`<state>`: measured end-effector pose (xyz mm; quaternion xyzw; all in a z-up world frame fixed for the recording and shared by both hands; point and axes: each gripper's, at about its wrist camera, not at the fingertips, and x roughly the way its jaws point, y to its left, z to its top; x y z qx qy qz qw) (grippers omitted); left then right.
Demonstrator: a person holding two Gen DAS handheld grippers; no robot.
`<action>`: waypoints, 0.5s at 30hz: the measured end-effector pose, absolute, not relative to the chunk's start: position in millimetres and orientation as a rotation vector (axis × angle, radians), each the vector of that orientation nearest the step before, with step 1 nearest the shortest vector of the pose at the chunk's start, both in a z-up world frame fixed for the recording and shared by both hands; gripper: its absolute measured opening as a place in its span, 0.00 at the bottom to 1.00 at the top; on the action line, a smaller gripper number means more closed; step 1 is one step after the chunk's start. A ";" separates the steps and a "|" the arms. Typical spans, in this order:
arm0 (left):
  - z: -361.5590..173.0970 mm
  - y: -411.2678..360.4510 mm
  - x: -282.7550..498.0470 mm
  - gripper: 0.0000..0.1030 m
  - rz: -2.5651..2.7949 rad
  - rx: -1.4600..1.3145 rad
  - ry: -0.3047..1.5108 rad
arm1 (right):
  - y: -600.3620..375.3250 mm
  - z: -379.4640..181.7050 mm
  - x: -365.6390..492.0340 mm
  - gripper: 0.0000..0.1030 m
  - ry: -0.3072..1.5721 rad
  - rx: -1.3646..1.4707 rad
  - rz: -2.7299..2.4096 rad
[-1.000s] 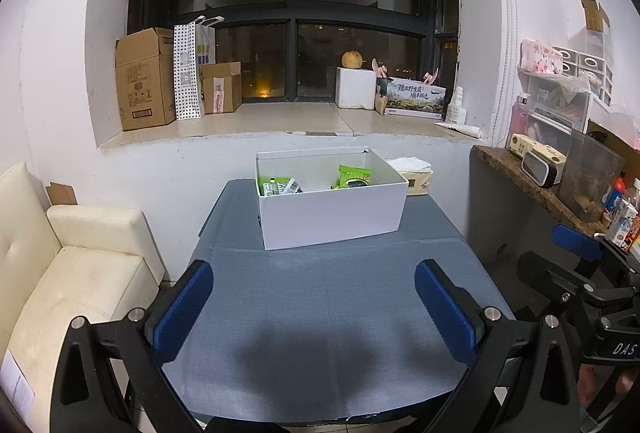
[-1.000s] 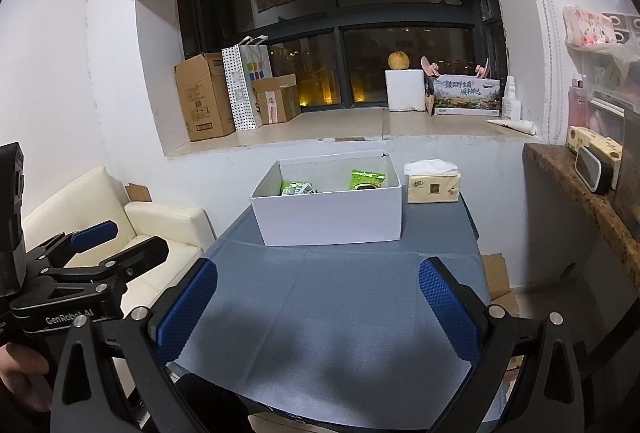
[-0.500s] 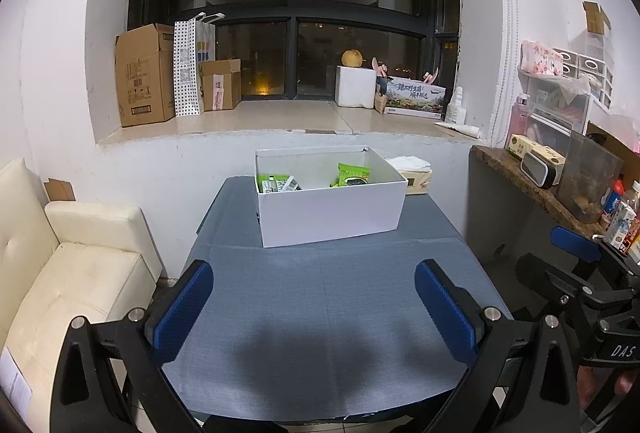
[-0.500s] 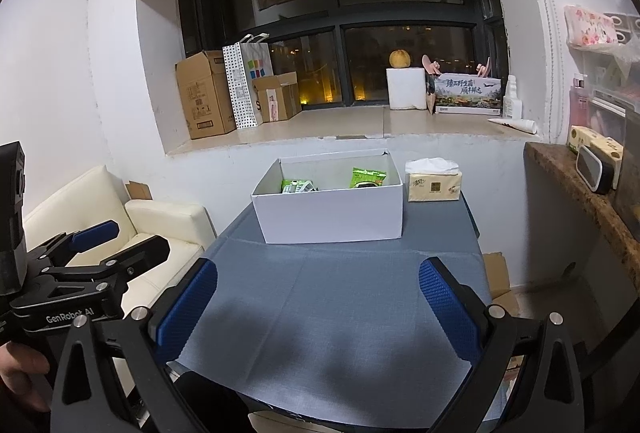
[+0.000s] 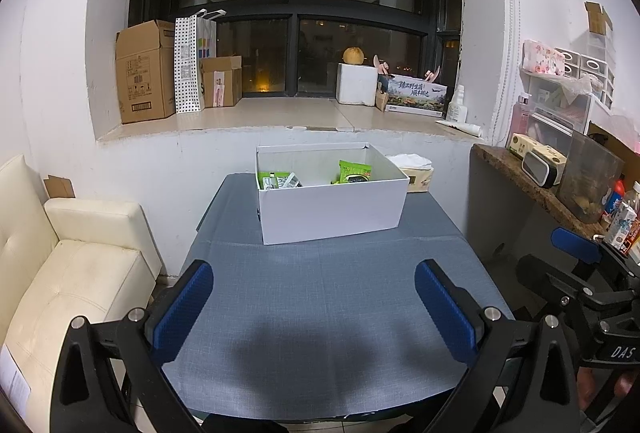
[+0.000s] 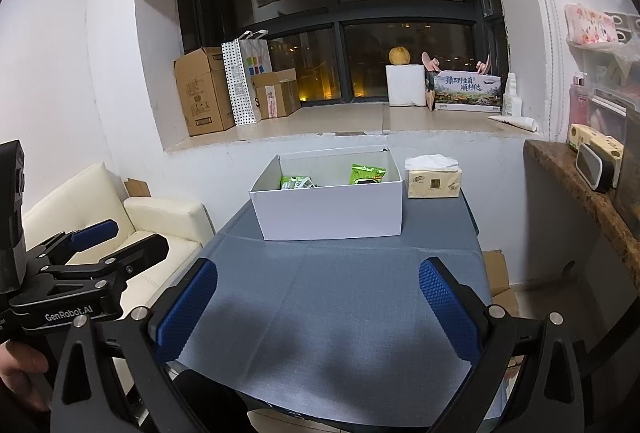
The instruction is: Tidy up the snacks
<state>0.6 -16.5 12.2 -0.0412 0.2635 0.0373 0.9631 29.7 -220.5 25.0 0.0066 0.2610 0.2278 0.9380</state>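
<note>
A white open box (image 5: 332,211) (image 6: 332,209) stands at the far end of the table, covered in blue-grey cloth (image 5: 320,313) (image 6: 340,293). Green snack packets lie inside it: one at the left (image 5: 276,180) (image 6: 294,182) and one leaning at the right (image 5: 355,172) (image 6: 366,175). My left gripper (image 5: 314,307) hangs open over the near part of the table, nothing between its blue pads. My right gripper (image 6: 316,307) is open too and holds nothing. Each gripper shows at the other view's edge, the right gripper's finger (image 5: 576,245) and the left gripper's finger (image 6: 94,233).
A tissue box (image 6: 434,179) (image 5: 416,175) sits right of the white box. A cream sofa (image 5: 68,273) stands left of the table. A counter (image 5: 540,185) with bottles and containers runs along the right. Cardboard boxes (image 5: 144,71) stand on the window ledge.
Both views have drifted slightly; the box and packets stay where they were. Both grippers remain open.
</note>
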 end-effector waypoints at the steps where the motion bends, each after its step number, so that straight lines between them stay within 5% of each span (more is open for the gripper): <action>1: 12.2 -16.2 0.4 1.00 0.075 -0.084 0.533 | -220.4 25.3 29.7 1.00 0.533 0.013 0.466; 15: 11.4 -14.9 0.1 1.00 0.071 -0.080 0.534 | -219.8 25.3 29.0 1.00 0.533 0.011 0.466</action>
